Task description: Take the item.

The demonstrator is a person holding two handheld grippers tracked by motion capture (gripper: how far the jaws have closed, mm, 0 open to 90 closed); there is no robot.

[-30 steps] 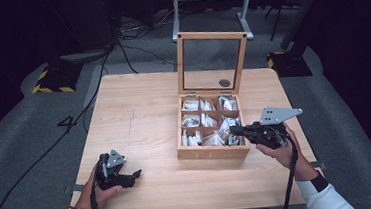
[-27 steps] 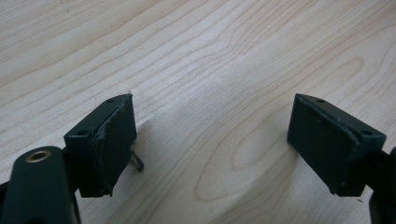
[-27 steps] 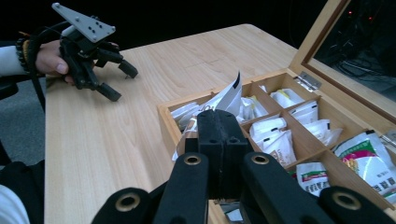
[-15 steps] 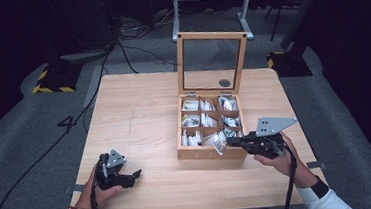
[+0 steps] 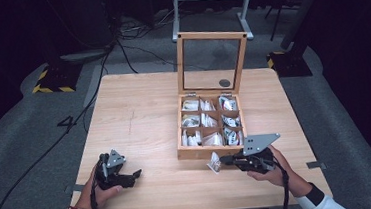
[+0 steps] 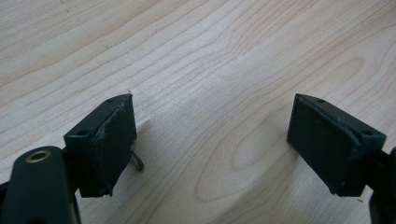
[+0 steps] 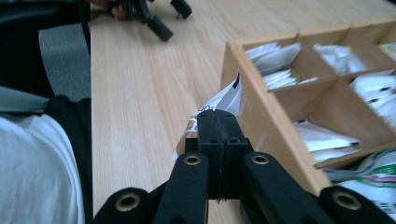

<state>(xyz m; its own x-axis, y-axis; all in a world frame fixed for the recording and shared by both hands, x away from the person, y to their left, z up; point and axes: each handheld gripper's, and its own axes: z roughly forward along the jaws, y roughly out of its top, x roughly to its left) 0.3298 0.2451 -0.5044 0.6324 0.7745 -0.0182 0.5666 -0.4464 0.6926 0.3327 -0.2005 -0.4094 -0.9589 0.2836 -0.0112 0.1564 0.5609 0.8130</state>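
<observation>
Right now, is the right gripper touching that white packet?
Touching: in the right gripper view the right gripper has its jaws shut on the white packet.

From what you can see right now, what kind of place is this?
Probably a studio or lab set up for recording, not a home. A single wooden table stands on grey carpet against dark surroundings, loose cables run over the floor, and a yellow-and-black striped stand foot sits nearby.

Sachet (image 7: 219, 105) print – hidden behind fingers (image 7: 217, 135), unreadable.
</observation>
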